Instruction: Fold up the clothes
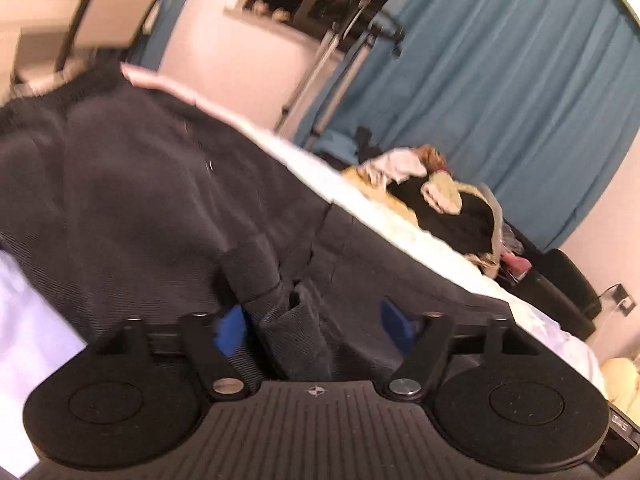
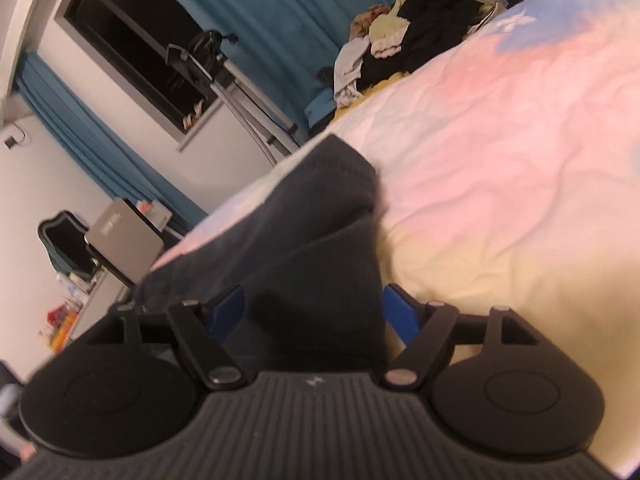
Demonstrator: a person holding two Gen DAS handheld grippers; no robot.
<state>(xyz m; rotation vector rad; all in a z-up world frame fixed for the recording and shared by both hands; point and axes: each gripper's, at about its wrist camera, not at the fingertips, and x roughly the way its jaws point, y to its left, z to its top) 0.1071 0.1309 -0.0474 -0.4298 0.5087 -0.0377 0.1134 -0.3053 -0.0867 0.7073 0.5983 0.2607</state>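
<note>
Both claws stand wide: left claw [image 1: 316,326] and right claw [image 2: 312,312] straddle bunched edges of the dark grey knit garment [image 1: 140,184] lying on the pastel bedsheet [image 2: 500,140]. Closing on several layers, or pinching sheet, would likely skew the fold.

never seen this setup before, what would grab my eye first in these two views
The dark grey garment dominates both views, spread over the pastel bedspread, with bunched cloth lying between the wide-apart blue fingers of the left gripper and the right gripper. Beyond it, a jumbled clothes pile sits at the bed's far end, before teal curtains.
</note>
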